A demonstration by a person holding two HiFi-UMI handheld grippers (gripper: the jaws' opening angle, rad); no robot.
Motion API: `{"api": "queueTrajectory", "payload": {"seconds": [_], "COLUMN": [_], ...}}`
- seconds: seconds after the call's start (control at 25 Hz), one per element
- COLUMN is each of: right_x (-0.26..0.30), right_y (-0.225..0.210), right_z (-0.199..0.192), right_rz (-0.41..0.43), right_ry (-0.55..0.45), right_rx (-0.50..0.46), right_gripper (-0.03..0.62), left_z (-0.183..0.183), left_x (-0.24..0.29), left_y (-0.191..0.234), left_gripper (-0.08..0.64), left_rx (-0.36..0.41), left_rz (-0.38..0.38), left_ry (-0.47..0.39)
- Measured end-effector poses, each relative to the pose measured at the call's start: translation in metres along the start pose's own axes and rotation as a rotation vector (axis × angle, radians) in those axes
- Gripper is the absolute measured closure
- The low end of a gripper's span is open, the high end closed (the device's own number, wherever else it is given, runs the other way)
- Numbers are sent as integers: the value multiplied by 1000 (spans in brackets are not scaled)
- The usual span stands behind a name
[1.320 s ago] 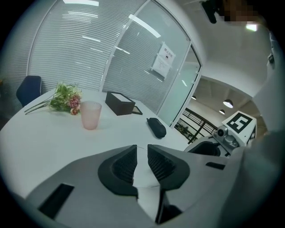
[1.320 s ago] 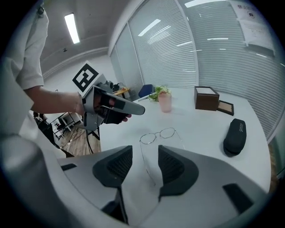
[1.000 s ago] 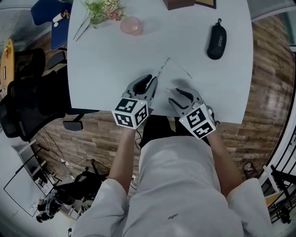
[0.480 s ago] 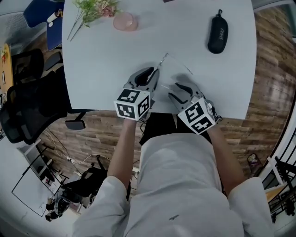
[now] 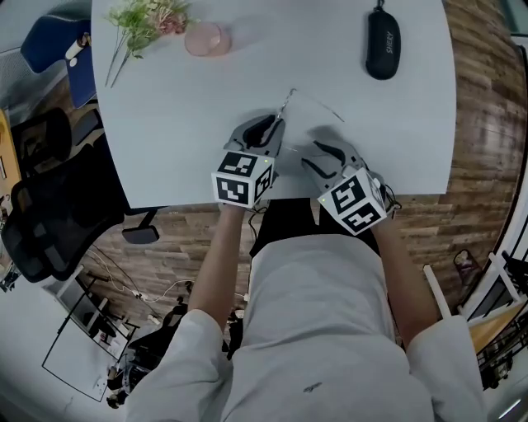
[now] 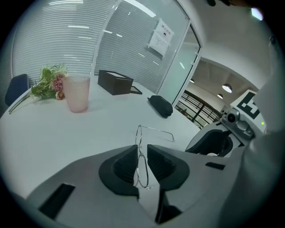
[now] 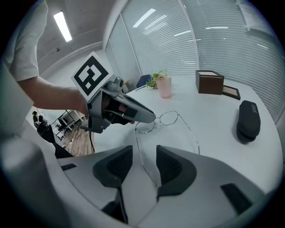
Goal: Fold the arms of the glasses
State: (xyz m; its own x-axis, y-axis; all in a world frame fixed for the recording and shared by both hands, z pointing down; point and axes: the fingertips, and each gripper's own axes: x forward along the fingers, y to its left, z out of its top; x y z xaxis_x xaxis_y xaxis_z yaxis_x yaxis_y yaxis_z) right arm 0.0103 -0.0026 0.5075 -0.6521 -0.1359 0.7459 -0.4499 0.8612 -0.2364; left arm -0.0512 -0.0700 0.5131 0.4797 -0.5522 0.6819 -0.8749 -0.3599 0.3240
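Thin wire-frame glasses (image 5: 288, 105) lie on the white table (image 5: 165, 124) with both arms spread open. My left gripper (image 5: 276, 125) is shut on the near lens rim of the glasses (image 6: 139, 133), which runs between its pads at the left gripper (image 6: 141, 156). In the right gripper view the glasses (image 7: 168, 118) lie ahead, and the tip of one arm reaches back between the jaws. My right gripper (image 7: 145, 161) stands open around that arm tip, with a gap on each side. It sits just right of the left one at the right gripper (image 5: 316, 154).
A black glasses case (image 5: 382, 43) lies at the far right. A pink cup (image 5: 204, 39) and a flower sprig (image 5: 140, 21) stand at the far left, a brown box (image 7: 209, 82) at the back. The table's near edge is under my hands. An office chair (image 5: 49, 206) stands at the left.
The head view has drifted, so the table sits higher and further left in the picture. Grippers and glasses keep almost the same places relative to each other.
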Motion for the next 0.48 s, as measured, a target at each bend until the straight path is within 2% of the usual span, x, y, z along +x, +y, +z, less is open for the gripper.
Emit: {"api": "queueTrajectory", "payload": {"seconds": [0.48], "right_x": [9], "right_y": [-5], "right_z": [-8], "right_rz": [-79], "right_ry": [20], "right_rx": [44], "right_gripper": [434], "left_z": [2], "left_x": [7], "left_y": [-1], "left_gripper": [522], "left_rx": [84], "left_rz": [-50], "left_ry": [6]}}
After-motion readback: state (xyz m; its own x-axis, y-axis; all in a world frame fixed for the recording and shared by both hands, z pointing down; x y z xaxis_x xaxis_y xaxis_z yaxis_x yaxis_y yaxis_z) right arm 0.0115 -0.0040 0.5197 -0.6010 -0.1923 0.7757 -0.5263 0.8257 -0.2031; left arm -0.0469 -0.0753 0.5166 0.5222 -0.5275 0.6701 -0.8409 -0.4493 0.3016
